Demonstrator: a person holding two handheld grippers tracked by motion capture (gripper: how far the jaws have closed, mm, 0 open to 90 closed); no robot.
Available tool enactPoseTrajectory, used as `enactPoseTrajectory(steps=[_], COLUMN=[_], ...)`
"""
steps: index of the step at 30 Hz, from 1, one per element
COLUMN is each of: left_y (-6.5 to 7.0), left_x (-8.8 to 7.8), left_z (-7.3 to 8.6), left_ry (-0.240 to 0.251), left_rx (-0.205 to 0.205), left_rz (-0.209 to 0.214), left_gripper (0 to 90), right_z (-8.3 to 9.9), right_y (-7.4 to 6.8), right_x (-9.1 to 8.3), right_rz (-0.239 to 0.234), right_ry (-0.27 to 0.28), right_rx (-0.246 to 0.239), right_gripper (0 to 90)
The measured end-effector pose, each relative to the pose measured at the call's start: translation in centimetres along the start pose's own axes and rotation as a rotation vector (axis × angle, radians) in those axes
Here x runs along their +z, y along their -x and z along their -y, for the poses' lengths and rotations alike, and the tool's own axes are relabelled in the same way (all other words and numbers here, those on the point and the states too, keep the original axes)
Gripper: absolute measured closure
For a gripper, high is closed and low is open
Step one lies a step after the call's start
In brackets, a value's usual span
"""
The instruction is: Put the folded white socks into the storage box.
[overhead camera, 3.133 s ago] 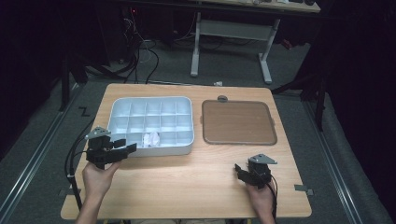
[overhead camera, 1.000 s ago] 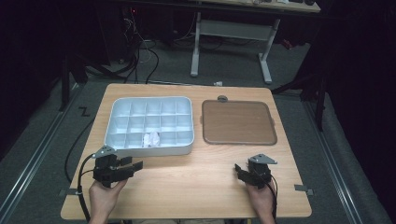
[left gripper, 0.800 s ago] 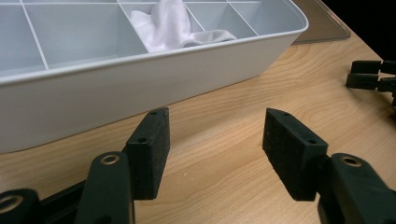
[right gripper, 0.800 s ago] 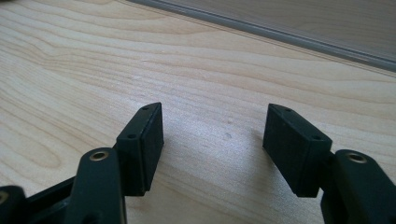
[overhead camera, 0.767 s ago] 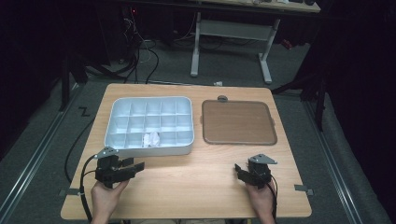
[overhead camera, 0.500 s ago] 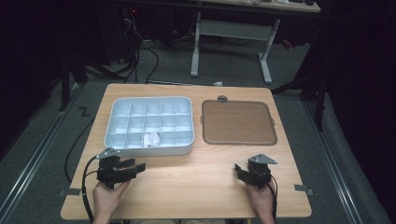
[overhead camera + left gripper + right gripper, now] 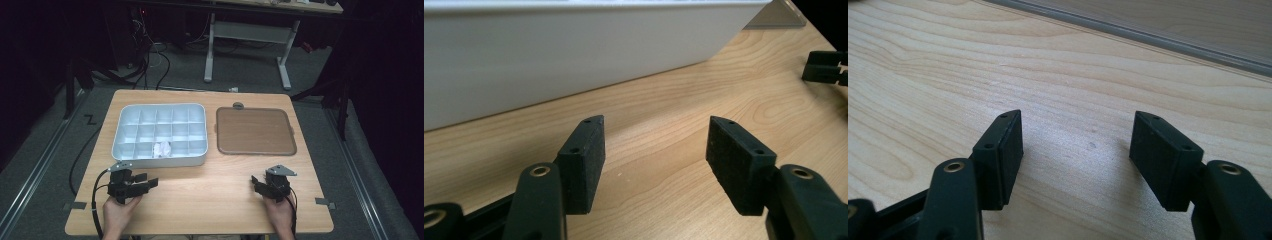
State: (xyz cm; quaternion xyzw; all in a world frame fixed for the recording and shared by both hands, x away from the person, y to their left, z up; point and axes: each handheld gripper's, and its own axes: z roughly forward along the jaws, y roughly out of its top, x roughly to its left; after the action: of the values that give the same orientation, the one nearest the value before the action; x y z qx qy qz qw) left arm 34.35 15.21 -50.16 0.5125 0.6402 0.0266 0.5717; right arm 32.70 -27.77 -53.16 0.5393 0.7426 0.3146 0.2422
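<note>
1. High view, lower left of the frame: left gripper [image 7: 148, 180] held low over the wooden table [image 7: 210, 200], jaws apart, nothing between them, tips pointing toward the frame's middle.
2. Lower right of the same frame: right gripper [image 7: 256, 182] also low over the wood, jaws apart and empty, well apart from the left one.
3. Left gripper view: two black pads spread wide over bare wood, left gripper [image 7: 654, 145] just short of the white tray [image 7: 574, 50], whose near wall runs across the upper part of the frame; not touching it. Tip of the other gripper at the right edge.
4. Right gripper view: right gripper [image 7: 1075, 142] likewise spread over bare wood, with the grey rim of the brown tray [image 7: 1148, 35] crossing the upper right, near but apart.
5. Centre left of the high view: white tray [image 7: 159, 161] with its grid of compartments, and one crumpled white piece [image 7: 162, 148] lying in the front row, about the middle column. All other compartments seemingly bare.
6. Centre right: brown tray [image 7: 254, 131] flat, nothing on it.
7. Judged from this: either at the very start or at a pause. One piece sitting in the grid, neither tool carrying anything, and no further piece visible on the table to fetch.
</note>
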Motion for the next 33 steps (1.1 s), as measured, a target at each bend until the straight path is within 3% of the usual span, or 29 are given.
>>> enactPoseTrajectory(steps=[7, 25, 28, 33], left_y=[-0.3, -1.0, -1.1, -1.3], left_x=[0.5, 1.9, 2.0, 2.2], left_z=[0.5, 2.0, 2.2, 2.2], left_ry=[-0.004, 0.017, 0.066, 0.103], left_rx=[0.003, 0.065, 0.089, 0.133], left_rz=[-0.01, -0.06, -0.064, -0.08], left_gripper=[41.3, 40.0, 40.3, 40.3], right_z=[0.0, 0.0, 0.0, 0.0], right_y=[0.0, 0.0, 0.0, 0.0], right_x=[0.0, 0.0, 0.0, 0.0], right_rz=[0.0, 0.0, 0.0, 0.0], right_ry=[0.0, 0.0, 0.0, 0.0], right_rx=[0.0, 0.0, 0.0, 0.001], right_gripper=[38.4, 38.4, 38.4, 38.4])
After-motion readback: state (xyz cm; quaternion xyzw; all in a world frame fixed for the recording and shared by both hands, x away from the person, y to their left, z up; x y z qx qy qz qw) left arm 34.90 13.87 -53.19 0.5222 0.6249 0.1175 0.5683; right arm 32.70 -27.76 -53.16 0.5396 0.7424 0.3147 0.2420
